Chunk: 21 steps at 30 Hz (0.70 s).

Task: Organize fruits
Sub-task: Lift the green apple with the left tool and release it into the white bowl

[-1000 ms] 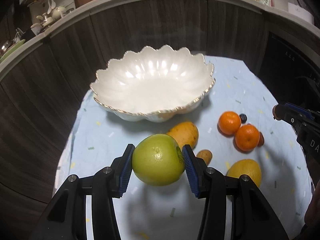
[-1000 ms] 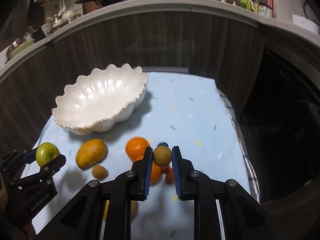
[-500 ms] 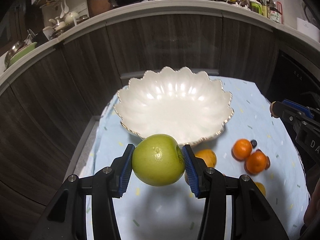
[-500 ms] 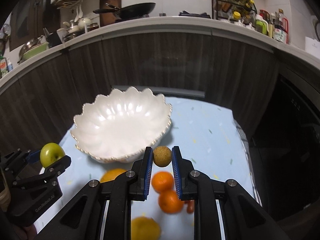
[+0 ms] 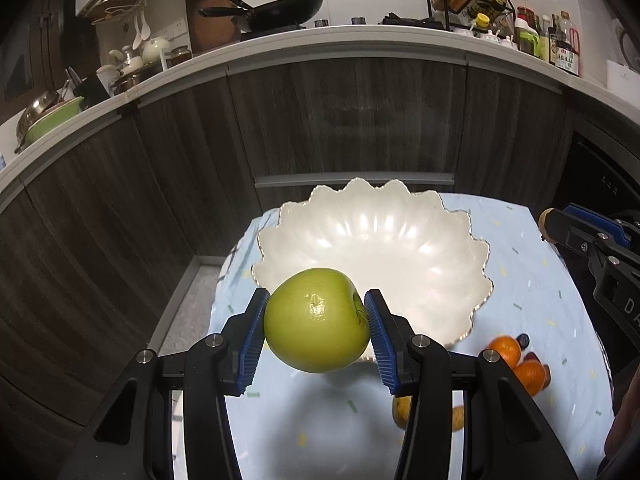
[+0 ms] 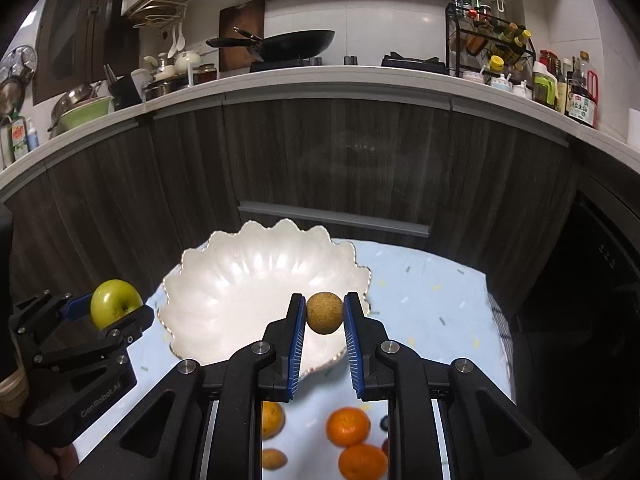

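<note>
My left gripper (image 5: 317, 334) is shut on a green apple (image 5: 317, 320) and holds it in the air over the near left rim of the white scalloped bowl (image 5: 400, 256). My right gripper (image 6: 324, 332) is shut on a small brown round fruit (image 6: 325, 313), raised over the bowl's (image 6: 240, 300) near right rim. The left gripper with the apple (image 6: 114, 308) shows at the left of the right wrist view. The right gripper's fingertips (image 5: 560, 226) show at the right edge of the left wrist view. The bowl holds nothing.
Two oranges (image 6: 347, 427), a yellow-orange fruit (image 6: 272, 420), a small brown fruit (image 6: 274, 459) and a dark berry (image 5: 523, 339) lie on the light blue cloth (image 6: 440, 292) in front of the bowl. Dark wood cabinets (image 6: 340, 168) stand behind the table.
Both grippers have risen with their fruit and moved toward the bowl. The loose fruit has slid to the bottom of both views.
</note>
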Motion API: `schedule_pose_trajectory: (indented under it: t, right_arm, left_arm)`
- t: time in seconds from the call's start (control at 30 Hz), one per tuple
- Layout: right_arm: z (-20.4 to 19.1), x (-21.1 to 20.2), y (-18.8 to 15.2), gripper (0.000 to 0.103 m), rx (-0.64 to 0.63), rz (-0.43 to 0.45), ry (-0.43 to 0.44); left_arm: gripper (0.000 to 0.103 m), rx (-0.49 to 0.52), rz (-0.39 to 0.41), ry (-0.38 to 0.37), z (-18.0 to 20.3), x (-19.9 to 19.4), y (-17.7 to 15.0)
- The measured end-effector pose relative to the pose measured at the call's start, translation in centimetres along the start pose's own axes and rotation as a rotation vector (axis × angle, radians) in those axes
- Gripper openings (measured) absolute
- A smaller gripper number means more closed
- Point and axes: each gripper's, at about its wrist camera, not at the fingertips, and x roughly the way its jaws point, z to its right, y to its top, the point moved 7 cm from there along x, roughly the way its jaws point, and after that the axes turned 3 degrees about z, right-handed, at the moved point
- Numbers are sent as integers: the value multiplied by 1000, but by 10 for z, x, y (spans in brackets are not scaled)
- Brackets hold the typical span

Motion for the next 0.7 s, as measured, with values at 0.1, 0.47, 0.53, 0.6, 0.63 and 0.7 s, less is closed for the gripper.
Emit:
schedule_pose_trajectory:
  t: [0.1, 0.47, 0.53, 0.6, 0.63, 0.7]
  right_arm:
    - [-1, 5, 3, 21, -3, 5, 0]
    - [2, 31, 11, 21, -13, 5, -7]
    - [3, 35, 13, 21, -17, 6, -7]
    - [3, 40, 14, 21, -18, 8, -5]
    - [3, 43, 15, 21, -19, 8, -5]
    - [4, 49, 16, 21, -17, 6, -5]
  left_arm:
    - [48, -2, 3, 1, -2, 5, 4]
    - [48, 6, 16, -6, -3, 25, 13]
    - [48, 5, 21, -11, -3, 29, 15]
    - [48, 9, 32, -8, -3, 34, 19]
    - [48, 10, 37, -8, -4, 35, 20]
    - [48, 9, 47, -8, -5, 39, 23]
